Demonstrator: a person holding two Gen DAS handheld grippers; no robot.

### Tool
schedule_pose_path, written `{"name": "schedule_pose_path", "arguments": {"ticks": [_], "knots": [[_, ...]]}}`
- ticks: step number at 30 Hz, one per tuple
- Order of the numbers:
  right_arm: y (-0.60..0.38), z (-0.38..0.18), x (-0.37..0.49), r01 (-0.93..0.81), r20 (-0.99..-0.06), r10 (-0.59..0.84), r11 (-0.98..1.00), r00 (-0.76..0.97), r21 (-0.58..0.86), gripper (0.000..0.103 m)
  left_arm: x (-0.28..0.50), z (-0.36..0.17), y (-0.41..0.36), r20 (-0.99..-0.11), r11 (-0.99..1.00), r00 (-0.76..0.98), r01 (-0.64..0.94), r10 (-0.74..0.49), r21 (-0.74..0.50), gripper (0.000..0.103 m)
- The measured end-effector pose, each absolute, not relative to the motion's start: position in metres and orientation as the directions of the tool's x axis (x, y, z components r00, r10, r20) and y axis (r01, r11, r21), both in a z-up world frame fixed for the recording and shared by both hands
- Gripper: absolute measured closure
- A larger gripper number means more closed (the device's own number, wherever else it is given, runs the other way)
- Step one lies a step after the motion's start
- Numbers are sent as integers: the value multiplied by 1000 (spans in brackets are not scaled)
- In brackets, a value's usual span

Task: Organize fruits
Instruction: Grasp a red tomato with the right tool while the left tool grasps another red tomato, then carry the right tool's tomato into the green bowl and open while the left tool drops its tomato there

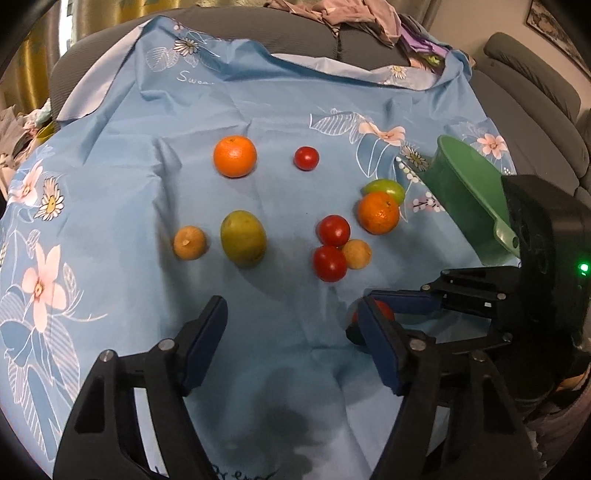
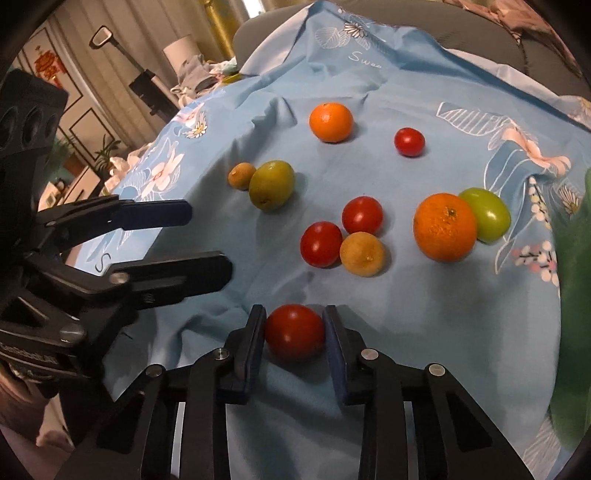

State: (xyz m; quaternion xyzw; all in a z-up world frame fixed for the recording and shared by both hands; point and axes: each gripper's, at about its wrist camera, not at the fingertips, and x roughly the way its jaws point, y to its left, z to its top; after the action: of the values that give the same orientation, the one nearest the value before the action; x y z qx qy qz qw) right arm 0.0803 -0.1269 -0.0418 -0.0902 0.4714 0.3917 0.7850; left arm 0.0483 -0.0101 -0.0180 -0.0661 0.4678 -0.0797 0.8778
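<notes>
Several fruits lie on a blue floral cloth. My right gripper is shut on a red tomato low over the cloth; the tomato peeks out in the left wrist view. My left gripper is open and empty above the near cloth; it also shows in the right wrist view. Ahead lie two oranges, red tomatoes, a green-yellow fruit, a green tomato and two small tan fruits.
A green plastic bowl is tilted at the cloth's right edge, above my right gripper. The cloth covers a grey sofa with clothes heaped at the back. Room clutter stands left in the right wrist view.
</notes>
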Motion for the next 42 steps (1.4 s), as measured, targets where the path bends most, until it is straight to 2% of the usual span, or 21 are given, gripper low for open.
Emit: {"name": "schedule_pose_path", "arguments": {"ticks": [8,12,17,19,23,26,34,42], "knots": [[-135,-40,98,-681,-808,507,707,302,189,70,76,-29,-23,-818,972,525,126,-233,-196,36],[-142,-39,102,-671,-808,485,725,335,156,70,88,-35,-29,-827,970,509,142,-241,-196,46],[-151,-36,101,-667,-809,460,736,366,116,70,97,-45,-38,-843,971,485,164,-232,-173,51],[-155,-37,101,-663,-808,465,738,362,127,70,99,-50,-40,-849,975,485,167,-212,-148,59],[-160,-38,103,-655,-802,477,741,358,148,70,103,-50,-40,-844,978,500,165,-195,-128,67],[-157,-38,104,-653,-800,479,742,360,151,70,104,-50,-42,-845,982,509,167,-165,-91,79],[-162,-38,102,-638,-796,485,752,361,168,70,96,-46,-43,-845,984,511,149,-158,-95,79],[-164,-17,90,-649,-768,515,740,380,175,70,70,-14,-42,-808,985,566,146,-164,-97,79]]}}
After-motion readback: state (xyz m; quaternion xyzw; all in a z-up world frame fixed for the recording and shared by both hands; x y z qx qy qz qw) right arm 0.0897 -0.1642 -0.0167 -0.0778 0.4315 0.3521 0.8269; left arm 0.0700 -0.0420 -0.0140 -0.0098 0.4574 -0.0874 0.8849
